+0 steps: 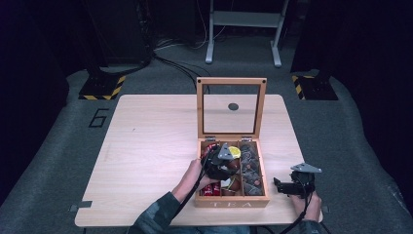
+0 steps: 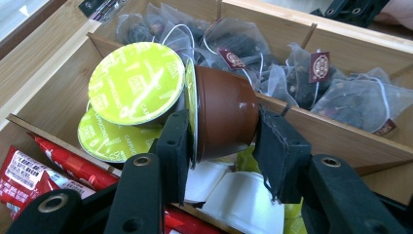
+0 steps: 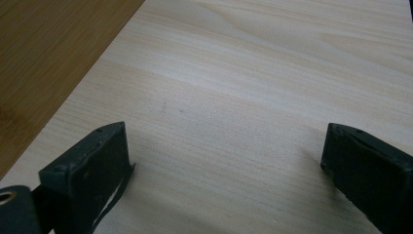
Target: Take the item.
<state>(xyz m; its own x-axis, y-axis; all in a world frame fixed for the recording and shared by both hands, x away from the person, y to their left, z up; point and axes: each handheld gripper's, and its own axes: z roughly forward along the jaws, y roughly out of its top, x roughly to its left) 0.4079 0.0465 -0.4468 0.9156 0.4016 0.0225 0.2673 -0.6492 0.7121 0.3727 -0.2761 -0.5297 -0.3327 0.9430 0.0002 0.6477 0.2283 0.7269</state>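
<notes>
A wooden tea box (image 1: 232,202) stands open on the table, its glass lid (image 1: 231,81) upright. My left gripper (image 1: 221,165) reaches into the middle compartment. In the left gripper view both pads of my left gripper (image 2: 221,134) press on a brown coffee capsule (image 2: 225,109) with a green foil lid, lying on its side. Two more green-lidded capsules (image 2: 136,83) lie just beside it, and white capsules (image 2: 243,200) below. My right gripper (image 1: 285,186) rests on the table right of the box. In its own view my right gripper (image 3: 226,151) stands open over bare wood.
Red sachets (image 2: 29,170) fill the left compartment and mesh tea bags (image 2: 341,100) the right ones. A thin wooden divider (image 2: 336,131) runs behind the held capsule. The box's side wall (image 3: 44,58) lies left of the right gripper. The table (image 1: 146,146) has a wide bare stretch at left.
</notes>
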